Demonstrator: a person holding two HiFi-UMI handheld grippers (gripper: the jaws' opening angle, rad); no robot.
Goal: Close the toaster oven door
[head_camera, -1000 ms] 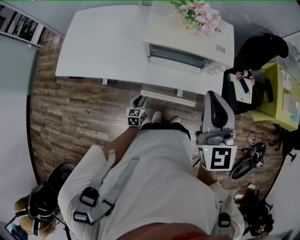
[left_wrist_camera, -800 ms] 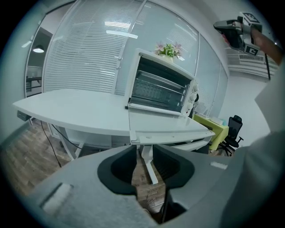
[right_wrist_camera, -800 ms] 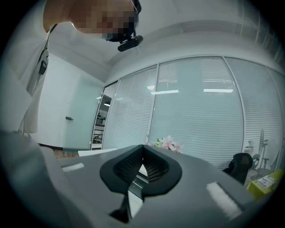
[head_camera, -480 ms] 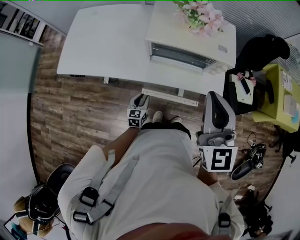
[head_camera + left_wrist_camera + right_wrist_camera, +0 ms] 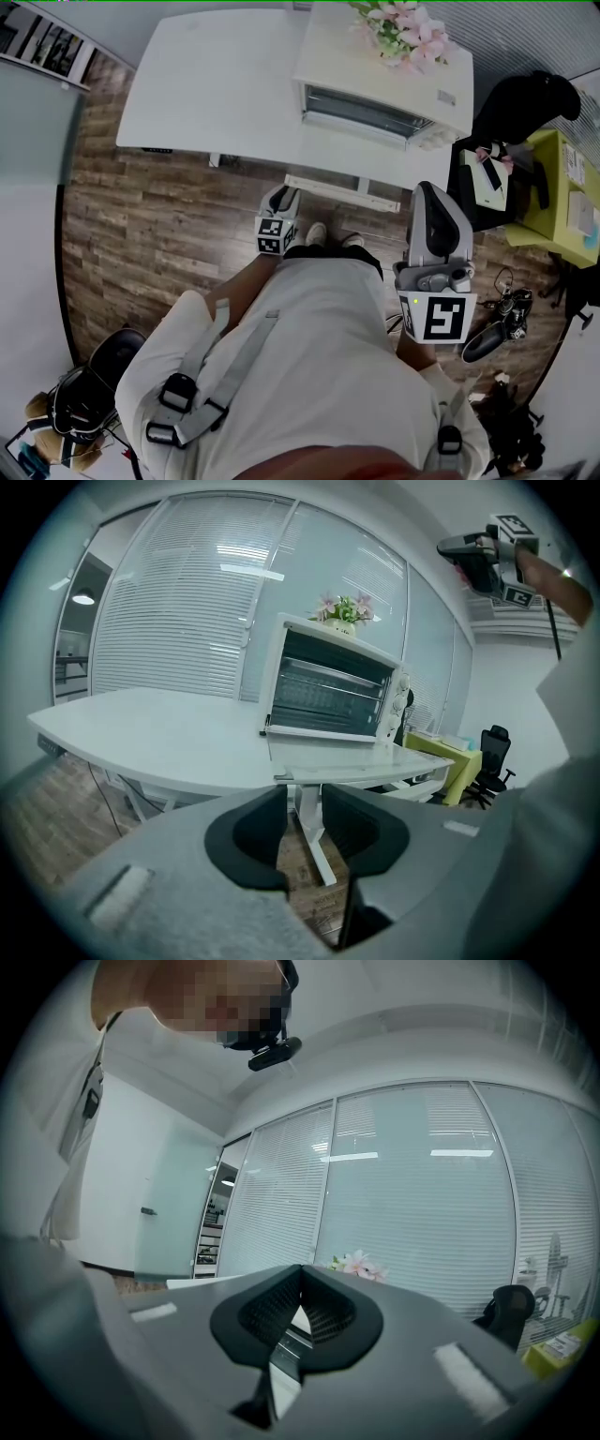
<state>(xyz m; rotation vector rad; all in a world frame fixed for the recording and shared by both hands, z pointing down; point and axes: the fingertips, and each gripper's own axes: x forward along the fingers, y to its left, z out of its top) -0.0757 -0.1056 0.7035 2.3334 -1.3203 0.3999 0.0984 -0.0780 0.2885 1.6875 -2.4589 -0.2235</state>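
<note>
Barely any change in the last second: left claw (image 5: 279,199) nudged slightly up the frame toward the table (image 5: 216,84); closing not yet begun. Oven (image 5: 380,80) at upper centre-right of head view, door (image 5: 352,155) folded down flat, open. Left claw released, empty; right claw (image 5: 429,199) clenched on nothing, at right of frame. One oven, one door, one table, two claws, one flower bunch (image 5: 403,28).

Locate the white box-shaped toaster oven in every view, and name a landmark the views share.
Head view: white box-shaped toaster oven at the top, right of centre.
Left gripper view: centre, above the jaws.
Right gripper view: mostly hidden behind the right gripper.
Landmark: pink flowers on its top.
</note>
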